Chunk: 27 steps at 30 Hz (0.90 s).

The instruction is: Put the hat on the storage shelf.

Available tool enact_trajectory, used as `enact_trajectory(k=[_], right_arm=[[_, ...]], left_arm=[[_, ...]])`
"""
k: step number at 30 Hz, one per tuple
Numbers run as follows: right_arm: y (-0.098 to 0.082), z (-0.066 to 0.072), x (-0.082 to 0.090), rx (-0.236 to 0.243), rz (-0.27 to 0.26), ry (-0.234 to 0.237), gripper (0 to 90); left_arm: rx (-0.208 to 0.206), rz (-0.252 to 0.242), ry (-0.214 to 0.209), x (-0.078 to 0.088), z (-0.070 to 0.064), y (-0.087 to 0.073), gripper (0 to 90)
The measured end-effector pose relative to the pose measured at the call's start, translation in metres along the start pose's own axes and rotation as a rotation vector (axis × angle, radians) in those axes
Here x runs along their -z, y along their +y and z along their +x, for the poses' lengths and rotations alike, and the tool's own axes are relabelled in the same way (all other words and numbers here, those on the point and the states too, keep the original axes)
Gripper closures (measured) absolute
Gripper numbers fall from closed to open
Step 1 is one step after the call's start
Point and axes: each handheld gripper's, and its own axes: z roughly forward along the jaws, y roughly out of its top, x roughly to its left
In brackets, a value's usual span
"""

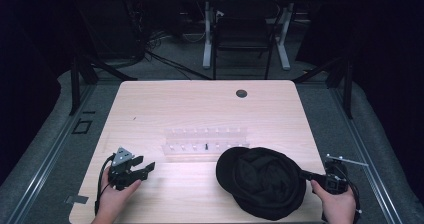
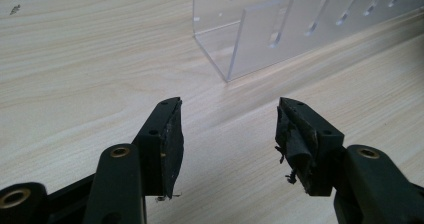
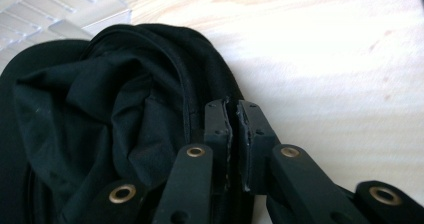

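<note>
A black cap [image 1: 262,181] lies upside down on the near right part of a pale wooden table [image 1: 200,109], its hollow crown facing up and its soft lining crumpled into folds, with the flat brim pointing left toward the middle of the table. The right gripper [image 1: 306,174] comes in from the table's right edge, held level in the person's right hand [image 1: 337,204], and its two black jaws are closed together on the cap's rim; in the right gripper view the pads [image 3: 220,121] meet with only a thin seam between them and the cloth edge of the cap [image 3: 115,109] pinched there. Gripping the rim rather than the loose crown seems a sensible hold, since the stitched edge is firmer and would let the cap be lifted or dragged without the fabric slipping free. Just behind the cap, touching or nearly touching its far edge, stands a clear acrylic rack [image 1: 206,144] with a row of upright dividers, set across the middle of the table; whether the cap is meant for it cannot be told. The left gripper [image 1: 145,170] rests low over the near left part of the table in the person's left hand [image 1: 112,201], well apart from the cap, its jaws spread wide with nothing between them, pointed toward the rack's near corner [image 2: 235,49]. It looks to be waiting, ready to help steady or take the cap. A small dark round grommet [image 1: 241,93] sits near the table's far edge.
</note>
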Motion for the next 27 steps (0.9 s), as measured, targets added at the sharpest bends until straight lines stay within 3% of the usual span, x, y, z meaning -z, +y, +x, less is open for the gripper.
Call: enact_trajectory(k=[13,16,18,19,23,27], right_arm=[[0.028,-0.012,-0.013,0.0,-0.004,-0.01,83.7],[0.032,-0.014,-0.012,0.017,0.029,-0.006,82.6],[0.034,-0.015,-0.01,0.032,0.064,-0.028,81.6],[0.033,-0.014,-0.012,0.009,0.043,-0.006,81.1],[0.035,-0.013,-0.008,0.034,0.093,-0.015,78.9],[0.038,-0.012,-0.003,0.06,0.159,-0.061,78.1]], left_arm=[[-0.008,0.011,0.002,-0.001,-0.001,0.0,44.5],[-0.008,0.01,0.003,-0.002,-0.001,0.0,44.5],[-0.008,0.009,0.001,-0.002,-0.001,0.0,44.5],[-0.008,0.009,0.0,-0.002,-0.002,0.0,44.5],[-0.009,0.009,0.0,-0.002,-0.002,0.0,44.5],[-0.008,0.009,0.0,-0.002,-0.002,0.0,44.5]])
